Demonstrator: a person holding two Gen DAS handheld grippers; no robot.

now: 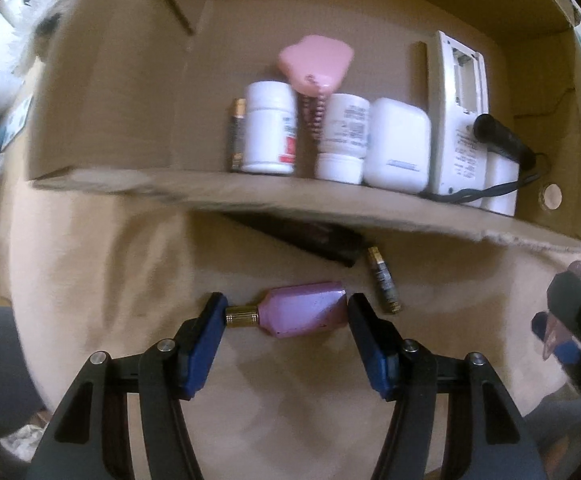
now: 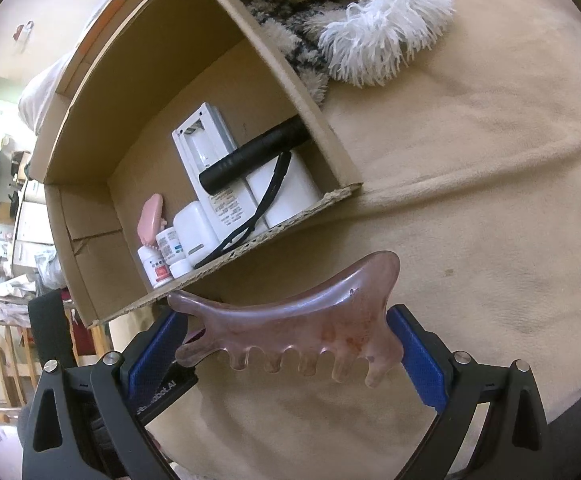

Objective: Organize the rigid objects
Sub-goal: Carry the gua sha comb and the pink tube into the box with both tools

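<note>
Two tongs are in my views, one in each hand, over a beige blanket (image 1: pixel 90 280) spread on a soft surface. My left tongs (image 1: pixel 288 312) are closed on a small pink bottle (image 1: pixel 306 314) with a gold neck; it lies sideways between the blue pads (image 1: pixel 206 344), the gold neck touching the left pad and the bottle's base touching the right one. Just beyond it to the right, a battery (image 1: pixel 384 280) lies loose on the blanket, and a dark flat object (image 1: pixel 322 244) pokes out from under the near wall of a cardboard box (image 1: pixel 130 120).

My right tongs (image 2: pixel 286 344) grip a translucent pinkish comb-shaped scraper (image 2: pixel 290 328), held across the pads with its teeth pointing back toward the camera. In the left view, these tongs show at the far right edge.

Inside the box, things stand in a row along the near wall. From left to right in the left view: a second battery (image 1: pixel 237 136), a white pill bottle (image 1: pixel 270 132) with a red label, a smaller white bottle (image 1: pixel 344 136) standing on its cap, a white rounded case (image 1: pixel 398 148), a white remote-like device (image 1: pixel 460 112) with its battery bay open, and a white block (image 1: pixel 500 184). A pink case (image 1: pixel 316 60) with a beaded chain leans behind the bottles. A black flashlight (image 1: pixel 502 136) with a cord rests across the device and the block. Beyond the box, in the right view, lies a fluffy patterned throw (image 2: pixel 350 12).
</note>
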